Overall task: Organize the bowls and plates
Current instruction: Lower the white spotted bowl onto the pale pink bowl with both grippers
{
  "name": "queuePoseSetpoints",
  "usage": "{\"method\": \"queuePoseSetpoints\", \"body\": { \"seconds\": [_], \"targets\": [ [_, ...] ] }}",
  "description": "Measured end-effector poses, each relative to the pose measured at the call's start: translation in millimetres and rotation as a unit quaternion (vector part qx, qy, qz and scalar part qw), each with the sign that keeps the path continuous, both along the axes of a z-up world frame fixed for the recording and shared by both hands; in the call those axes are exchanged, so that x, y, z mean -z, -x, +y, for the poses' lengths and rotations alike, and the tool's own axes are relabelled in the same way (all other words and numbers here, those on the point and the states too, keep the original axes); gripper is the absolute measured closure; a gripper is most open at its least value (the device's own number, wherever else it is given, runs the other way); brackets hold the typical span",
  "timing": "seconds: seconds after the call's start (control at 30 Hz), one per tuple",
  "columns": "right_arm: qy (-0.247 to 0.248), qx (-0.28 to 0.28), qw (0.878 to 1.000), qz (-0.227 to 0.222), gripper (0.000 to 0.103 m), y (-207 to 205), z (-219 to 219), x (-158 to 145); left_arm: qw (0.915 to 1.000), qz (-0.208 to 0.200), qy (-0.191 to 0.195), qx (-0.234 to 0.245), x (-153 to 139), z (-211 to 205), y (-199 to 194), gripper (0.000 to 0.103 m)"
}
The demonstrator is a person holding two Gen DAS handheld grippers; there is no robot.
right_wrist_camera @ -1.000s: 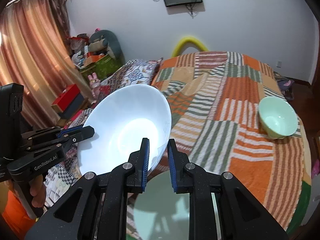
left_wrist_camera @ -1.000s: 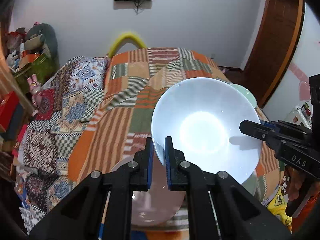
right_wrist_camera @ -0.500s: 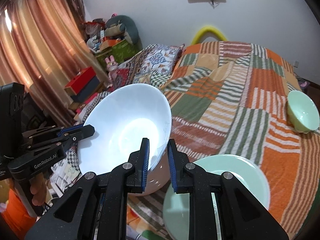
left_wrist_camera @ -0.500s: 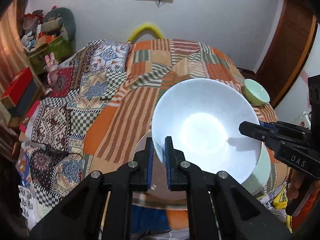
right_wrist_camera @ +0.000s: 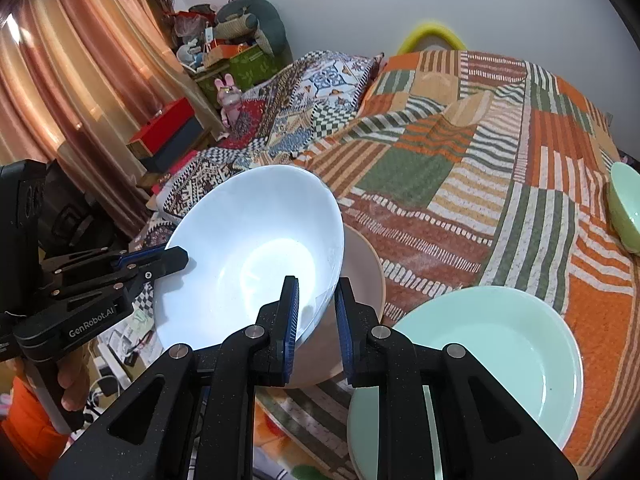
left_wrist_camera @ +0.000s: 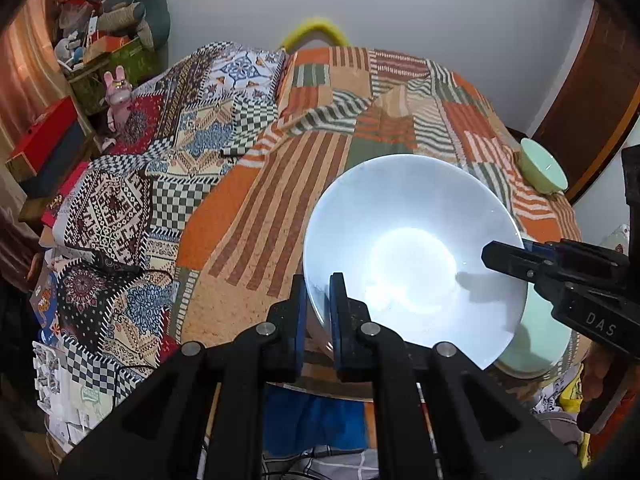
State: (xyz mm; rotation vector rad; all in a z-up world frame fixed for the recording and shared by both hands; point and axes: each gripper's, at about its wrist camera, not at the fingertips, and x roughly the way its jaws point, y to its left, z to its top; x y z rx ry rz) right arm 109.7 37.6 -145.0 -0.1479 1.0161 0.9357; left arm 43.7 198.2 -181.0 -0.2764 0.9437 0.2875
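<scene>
Both my grippers hold one large white bowl [left_wrist_camera: 412,256] [right_wrist_camera: 248,252] by opposite sides of its rim. My left gripper [left_wrist_camera: 318,286] is shut on the near rim in the left wrist view. The right gripper [right_wrist_camera: 317,286] is shut on the bowl's right rim in the right wrist view. The bowl hangs tilted just above a pink plate [right_wrist_camera: 366,268] on the bed's near edge. To the right of the pink plate lies a mint green plate [right_wrist_camera: 500,344] [left_wrist_camera: 532,340]. A small green bowl [right_wrist_camera: 624,208] [left_wrist_camera: 542,168] stands further back at the bed's right side.
A patchwork bedspread [left_wrist_camera: 280,184] covers the bed [right_wrist_camera: 460,152]. Boxes, a pink toy rabbit [left_wrist_camera: 118,92] and clutter line the left wall by the curtain [right_wrist_camera: 80,80]. A wooden door [left_wrist_camera: 592,92] stands at the right. A person's hand [right_wrist_camera: 74,384] grips the left handle.
Both grippers have carried the white bowl down and back toward the bed's near edge. The pink and mint plates have come into view beneath and beside it. Both grips are unchanged.
</scene>
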Motion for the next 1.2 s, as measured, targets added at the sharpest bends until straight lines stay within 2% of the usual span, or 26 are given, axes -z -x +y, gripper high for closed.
{"method": "queuePoseSetpoints", "body": {
  "seconds": [0.33,0.63,1.2],
  "targets": [
    [0.033,0.001,0.999,0.014,0.086,-4.3,8.1,21.9,0.9994,0.031,0.015,0.000,33.1,4.0,-11.2,0.093],
    [0.049,0.002,0.998,0.026,0.086,-11.5,13.1,36.7,0.9986,0.047,0.022,0.002,50.5,7.7,-21.4,0.093],
    [0.058,-0.005,0.998,0.038,0.084,-12.5,18.7,49.7,0.9988,0.047,-0.001,-0.009,55.1,11.3,-29.6,0.092]
  ]
}}
